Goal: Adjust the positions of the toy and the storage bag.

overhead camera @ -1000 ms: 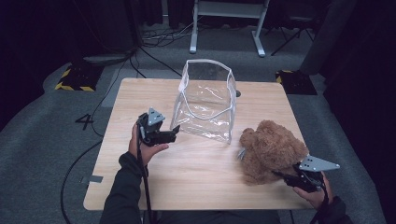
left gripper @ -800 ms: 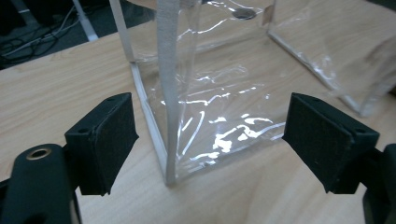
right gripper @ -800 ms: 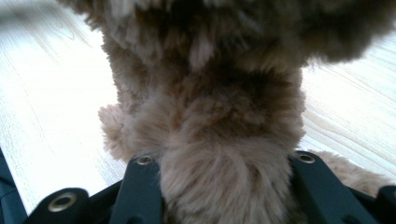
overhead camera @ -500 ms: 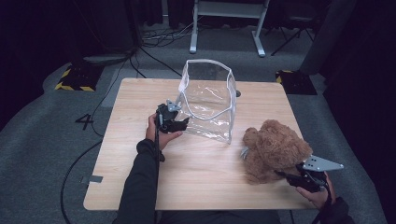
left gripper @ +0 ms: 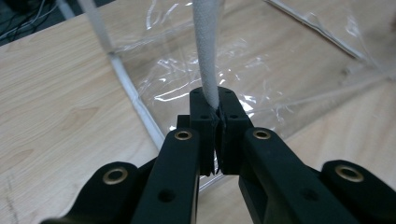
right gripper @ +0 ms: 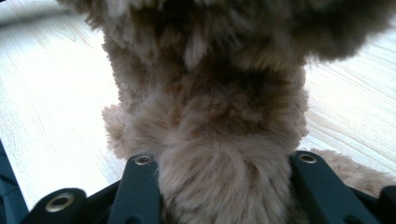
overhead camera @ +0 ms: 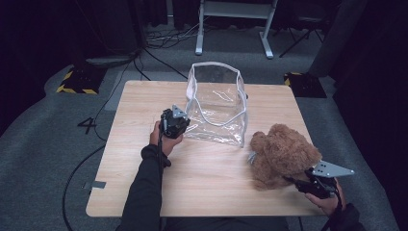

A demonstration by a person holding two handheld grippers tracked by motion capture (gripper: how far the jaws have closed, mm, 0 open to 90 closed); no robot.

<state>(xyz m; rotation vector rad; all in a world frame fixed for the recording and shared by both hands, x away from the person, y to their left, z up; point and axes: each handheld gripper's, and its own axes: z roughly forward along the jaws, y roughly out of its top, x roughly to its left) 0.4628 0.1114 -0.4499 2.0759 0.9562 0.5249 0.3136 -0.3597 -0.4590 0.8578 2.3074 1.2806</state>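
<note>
Grey carpet and dark curtains surround one light wooden table (overhead camera: 144,192), where we work with two hand-held grippers. We count one clear plastic bag (overhead camera: 216,108) with white trim, standing open near the table's middle, and one brown teddy bear (overhead camera: 284,156) lying toward the right front corner, just beside the bag but not touching it as far as we can tell. Our left gripper (overhead camera: 185,126) sits at the bag's near left corner; its jaws have just been closing, and in the left gripper view they are pinched tight on the bag's white edging strip (left gripper: 207,56), which rises straight up from between them. Our right gripper (overhead camera: 294,181) is at the bear's near side, its jaws clamped partway around the plush body (right gripper: 219,177), fur bulging between them.
</note>
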